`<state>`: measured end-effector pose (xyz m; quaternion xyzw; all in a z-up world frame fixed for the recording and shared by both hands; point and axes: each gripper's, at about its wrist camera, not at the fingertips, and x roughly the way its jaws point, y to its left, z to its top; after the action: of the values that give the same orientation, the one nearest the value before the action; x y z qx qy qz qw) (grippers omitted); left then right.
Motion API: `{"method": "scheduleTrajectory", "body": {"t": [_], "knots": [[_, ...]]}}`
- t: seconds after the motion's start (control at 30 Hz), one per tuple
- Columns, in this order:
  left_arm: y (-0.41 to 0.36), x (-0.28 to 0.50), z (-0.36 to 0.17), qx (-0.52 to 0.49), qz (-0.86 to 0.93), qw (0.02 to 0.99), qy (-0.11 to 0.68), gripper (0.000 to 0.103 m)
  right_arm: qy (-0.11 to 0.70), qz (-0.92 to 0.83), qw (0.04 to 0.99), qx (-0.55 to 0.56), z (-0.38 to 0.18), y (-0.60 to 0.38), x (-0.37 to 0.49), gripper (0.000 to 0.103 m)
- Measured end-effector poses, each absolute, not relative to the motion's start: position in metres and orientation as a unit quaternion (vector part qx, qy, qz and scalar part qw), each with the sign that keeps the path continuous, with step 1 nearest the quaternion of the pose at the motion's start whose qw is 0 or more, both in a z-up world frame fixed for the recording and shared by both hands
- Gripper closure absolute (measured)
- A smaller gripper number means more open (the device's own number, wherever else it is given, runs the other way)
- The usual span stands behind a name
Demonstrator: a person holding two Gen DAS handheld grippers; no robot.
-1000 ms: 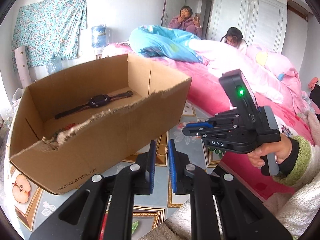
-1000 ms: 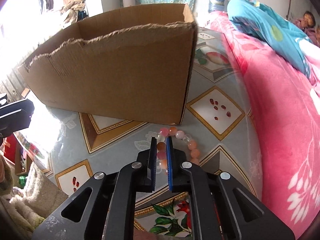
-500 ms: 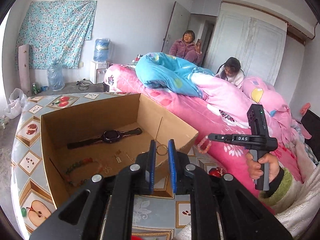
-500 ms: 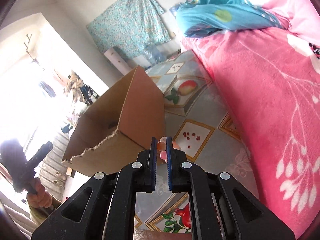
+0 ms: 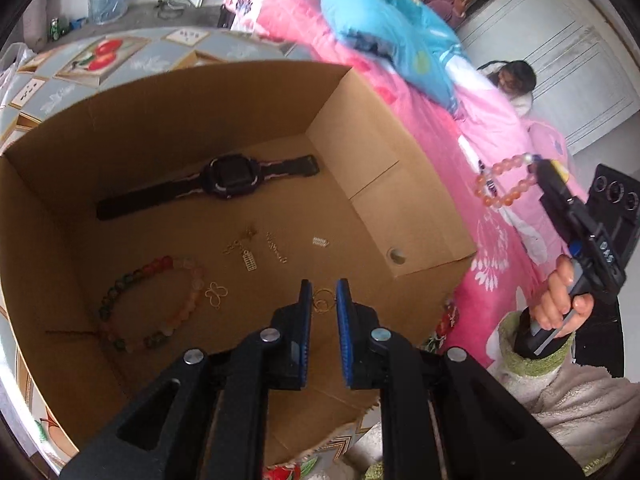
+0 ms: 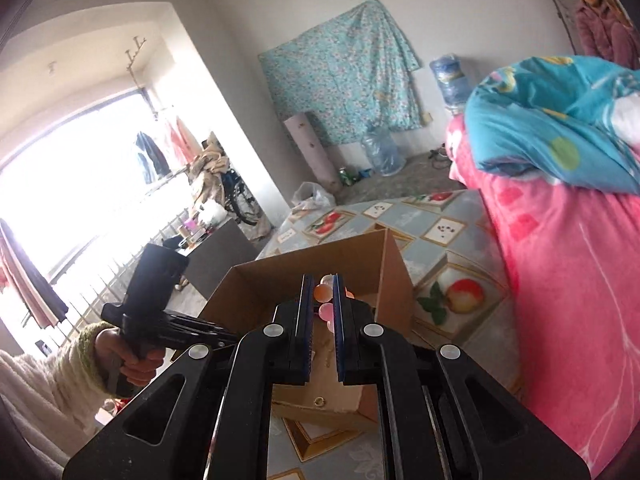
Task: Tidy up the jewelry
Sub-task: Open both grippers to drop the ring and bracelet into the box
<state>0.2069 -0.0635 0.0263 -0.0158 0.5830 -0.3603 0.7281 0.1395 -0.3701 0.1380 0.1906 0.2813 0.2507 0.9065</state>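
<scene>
The right gripper (image 6: pixel 319 300) is clenched on the pink bead bracelet (image 5: pixel 503 184), dangling beyond the cardboard box's (image 5: pixel 416 184) right wall, while the left gripper (image 5: pixel 323 306) hovers released, empty, over the box's near edge.

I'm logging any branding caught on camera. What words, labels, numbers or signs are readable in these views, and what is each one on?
"DAS" in white letters, on the side of the black right gripper, seen from the left wrist view.

Nothing readable on the cardboard box, the watch face, the water bottles or the patterned tablecloth: no print shows in these views.
</scene>
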Motion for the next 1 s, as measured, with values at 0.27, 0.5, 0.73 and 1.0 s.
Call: {"method": "scheduleTrajectory", "body": {"t": [0.27,0.5,0.73,1.0], "knots": [[-0.082,0.230,-0.009,0.020,-0.331,0.662,0.672,0.091,0.320,0.289,0.885,0.177,0.124,-0.341,0.169,0.096],[-0.089,0.231,-0.031,0.066,-0.305,0.635,0.707,0.091,0.348,0.289,0.877,0.164,0.121,-0.331,0.172,0.096],[-0.075,0.233,-0.024,0.050,-0.304,0.651,0.694,0.076,0.361,0.281,0.875,0.158,0.123,-0.325,0.171,0.096],[-0.043,0.224,0.024,0.009,-0.317,0.704,0.635,0.074,0.371,0.267,0.877,0.145,0.131,-0.315,0.173,0.096]]}}
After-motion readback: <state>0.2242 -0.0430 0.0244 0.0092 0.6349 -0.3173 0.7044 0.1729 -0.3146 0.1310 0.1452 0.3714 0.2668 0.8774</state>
